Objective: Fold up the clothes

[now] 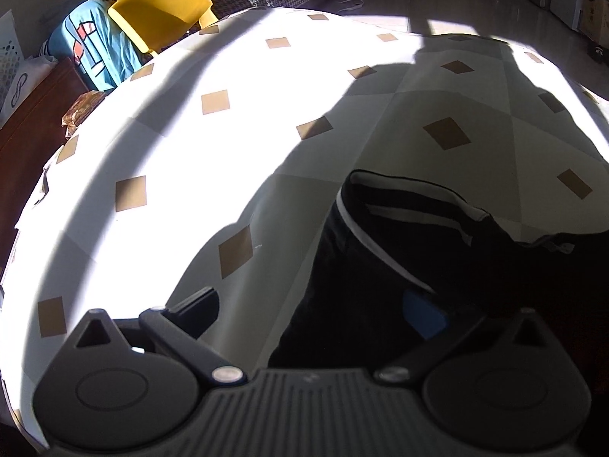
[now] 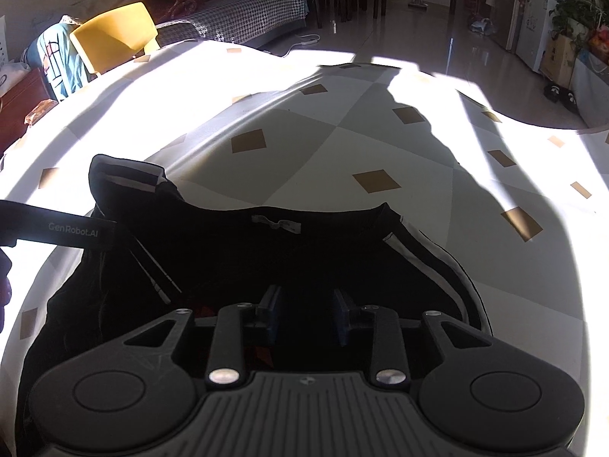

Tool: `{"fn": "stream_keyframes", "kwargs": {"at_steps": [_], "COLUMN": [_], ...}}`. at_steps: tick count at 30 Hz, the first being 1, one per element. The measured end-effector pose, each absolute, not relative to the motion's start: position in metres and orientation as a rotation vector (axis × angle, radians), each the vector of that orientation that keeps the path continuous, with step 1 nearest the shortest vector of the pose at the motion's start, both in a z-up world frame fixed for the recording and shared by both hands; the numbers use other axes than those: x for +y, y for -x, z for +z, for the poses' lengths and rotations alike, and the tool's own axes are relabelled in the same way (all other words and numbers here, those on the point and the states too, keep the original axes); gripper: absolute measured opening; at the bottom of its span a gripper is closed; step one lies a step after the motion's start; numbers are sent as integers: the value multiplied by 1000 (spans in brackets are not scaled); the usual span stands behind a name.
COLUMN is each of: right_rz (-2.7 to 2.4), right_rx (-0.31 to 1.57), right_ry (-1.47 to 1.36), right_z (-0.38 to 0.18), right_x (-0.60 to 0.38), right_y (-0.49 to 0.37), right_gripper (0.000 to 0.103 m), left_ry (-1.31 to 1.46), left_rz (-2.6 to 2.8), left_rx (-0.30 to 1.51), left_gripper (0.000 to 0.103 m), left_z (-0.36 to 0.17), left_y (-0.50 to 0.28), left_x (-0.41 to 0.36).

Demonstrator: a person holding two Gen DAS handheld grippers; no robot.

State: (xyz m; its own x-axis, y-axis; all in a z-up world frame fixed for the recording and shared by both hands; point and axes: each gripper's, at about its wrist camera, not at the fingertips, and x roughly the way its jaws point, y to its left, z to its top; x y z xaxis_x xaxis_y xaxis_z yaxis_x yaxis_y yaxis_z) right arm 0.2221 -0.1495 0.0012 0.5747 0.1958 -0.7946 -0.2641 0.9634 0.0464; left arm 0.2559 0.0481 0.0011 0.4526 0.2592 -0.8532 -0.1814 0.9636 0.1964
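Observation:
A black garment with white stripes (image 2: 274,251) lies on the table with its neck label facing up; it also shows in the left wrist view (image 1: 380,274). My left gripper (image 1: 316,312) is wide open at the garment's left edge, one blue pad (image 1: 424,316) over the cloth, the other finger (image 1: 198,308) over the tablecloth. Its arm shows in the right wrist view (image 2: 64,232). My right gripper (image 2: 306,316) is open with a narrow gap, low over the garment's near part, with nothing seen between its blue pads.
The table wears a white and grey cloth with tan diamonds (image 1: 213,103), lit by hard sun and shadow. A yellow chair (image 1: 160,7) with a blue garment (image 1: 91,49) stands at the far left. A sofa (image 2: 243,15) lies beyond.

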Motion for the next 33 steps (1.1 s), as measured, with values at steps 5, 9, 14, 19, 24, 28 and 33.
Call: {"fn": "stream_keyframes", "kwargs": {"at_steps": [5,9,14,19,24,28,33], "right_rz": [347,373,354,466,515,526,576], "right_rx": [955,956,865,887,979,978,989], "right_ry": [109,183,240,240,294,306,329], "right_z": [-4,-13,-2,-4,-30,-34,-35], "right_x": [-137,-123,-114,-100,-85,-83,-80], "right_y": [-203,-190,-178,-169,-161,-156,-146], "right_gripper": [31,35,34,34,35,36,37], "left_ry": [-86,-104,-116,-105,-92,-80,-87], "left_rz": [283,294,315,331,328,327,353], "left_rx": [1080,1090,1097,1108,1108,1088,1062], "left_gripper": [103,103,103,103,103,103,103], "left_z": [-4,-10,-16,-23,-30,-34,-36], "left_y": [-261,-265,-272,-280,-287,-289,-294], "left_x": [47,46,50,55,57,60,60]}}
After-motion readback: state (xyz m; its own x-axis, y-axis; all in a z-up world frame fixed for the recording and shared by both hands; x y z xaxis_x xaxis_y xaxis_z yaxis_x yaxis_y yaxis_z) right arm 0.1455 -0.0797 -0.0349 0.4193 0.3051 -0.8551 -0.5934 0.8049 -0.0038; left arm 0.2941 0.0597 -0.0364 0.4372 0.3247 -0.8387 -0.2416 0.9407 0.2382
